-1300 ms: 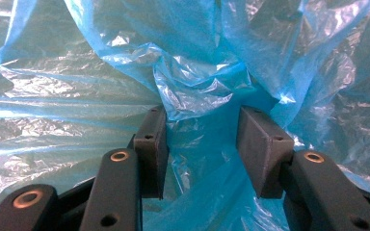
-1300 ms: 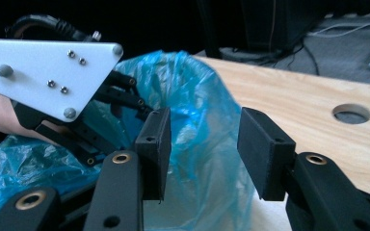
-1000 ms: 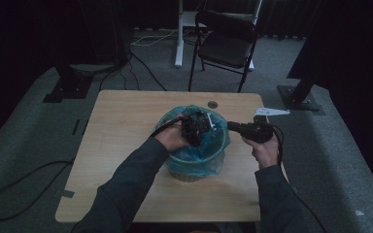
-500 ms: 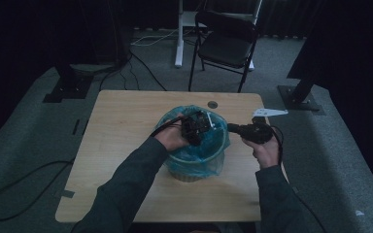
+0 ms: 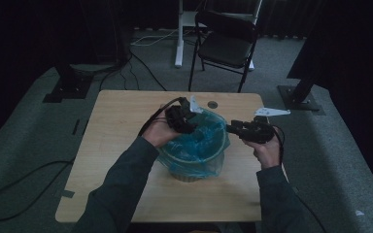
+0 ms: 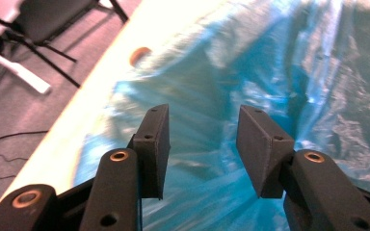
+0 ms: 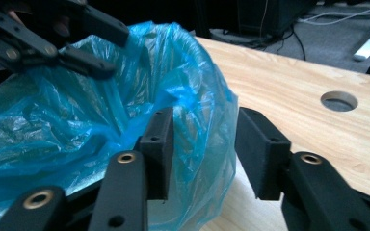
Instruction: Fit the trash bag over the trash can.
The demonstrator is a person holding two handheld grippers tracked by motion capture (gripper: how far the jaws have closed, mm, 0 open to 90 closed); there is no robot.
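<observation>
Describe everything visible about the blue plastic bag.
The blue plastic bag is thin, translucent and crinkled. It lines a round bin standing upright near the table's middle, its mouth open and folded loosely over the rim. Its edge lies between the right gripper's jaws, which have just been opening; the pads look clear of it.

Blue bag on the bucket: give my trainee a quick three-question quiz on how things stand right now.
1. True or false: the right tongs are clamped on the blue bag.
2. What lies behind the bag on the table: A a round hole, B a cup, C a book?
3. Over what do the left tongs hang?

Key:
1. False. Their jaws have just been opening; the bag's edge sits between them, unpressed.
2. A, the round hole.
3. Over the bag's blue plastic, jaws apart with nothing between them. The bag lines a bucket.
</observation>
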